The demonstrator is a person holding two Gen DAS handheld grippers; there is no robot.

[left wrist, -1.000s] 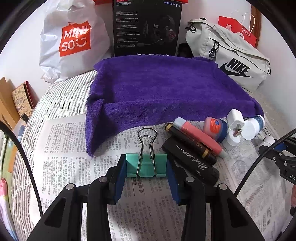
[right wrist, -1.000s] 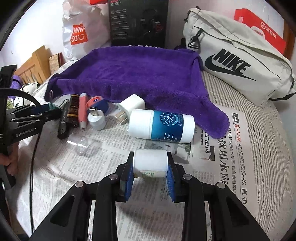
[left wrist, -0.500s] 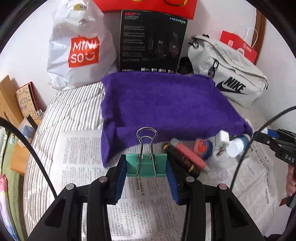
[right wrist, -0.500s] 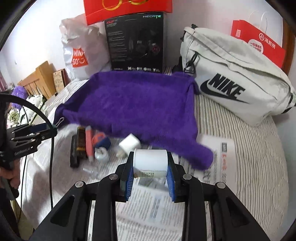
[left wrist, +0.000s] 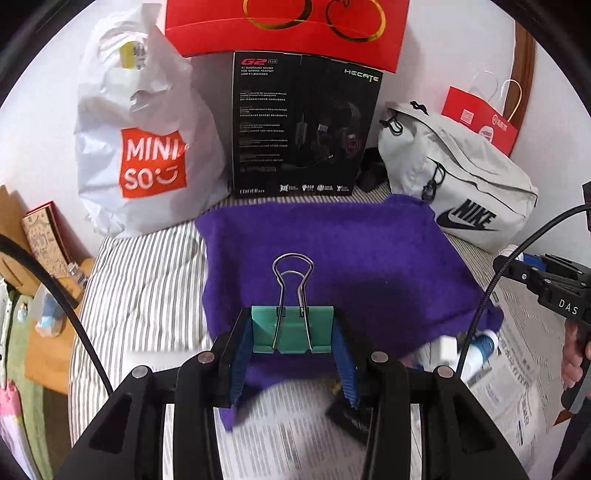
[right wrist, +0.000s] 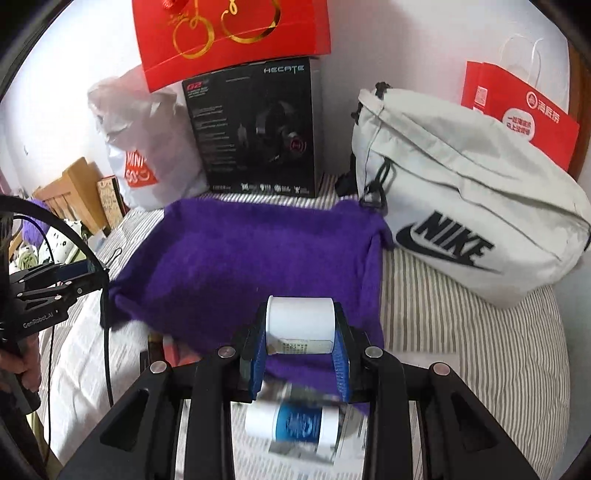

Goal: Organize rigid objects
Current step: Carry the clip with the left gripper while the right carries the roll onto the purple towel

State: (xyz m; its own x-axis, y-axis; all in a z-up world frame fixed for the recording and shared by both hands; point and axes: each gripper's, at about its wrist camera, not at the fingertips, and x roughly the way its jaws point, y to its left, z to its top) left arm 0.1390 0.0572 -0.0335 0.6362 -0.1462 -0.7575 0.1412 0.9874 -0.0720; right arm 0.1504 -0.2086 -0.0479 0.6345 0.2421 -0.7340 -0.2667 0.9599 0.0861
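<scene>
My left gripper (left wrist: 293,332) is shut on a green binder clip (left wrist: 291,328), its wire handles pointing away, held in the air over the near edge of a purple towel (left wrist: 332,254). My right gripper (right wrist: 300,332) is shut on a small white jar (right wrist: 300,323), held above the same purple towel (right wrist: 240,254). Below it a white and blue bottle (right wrist: 293,424) lies on the newspaper (right wrist: 314,454). In the left wrist view a white plug (left wrist: 447,349) and a blue and white bottle (left wrist: 480,347) lie blurred at the towel's right corner, with the right gripper's body (left wrist: 546,284) above them.
Along the wall stand a white Miniso bag (left wrist: 147,147), a black headset box (left wrist: 303,125) under a red box (left wrist: 288,26), a grey Nike bag (right wrist: 469,221) and a red paper bag (right wrist: 517,114). Striped bedding (left wrist: 147,288) surrounds the towel. A hand (right wrist: 18,365) holds the left gripper's handle.
Both grippers have risen and pulled back with the clip and the jar held. The towel and the things on the newspaper now look lower and smaller, and more of the wall shows.
</scene>
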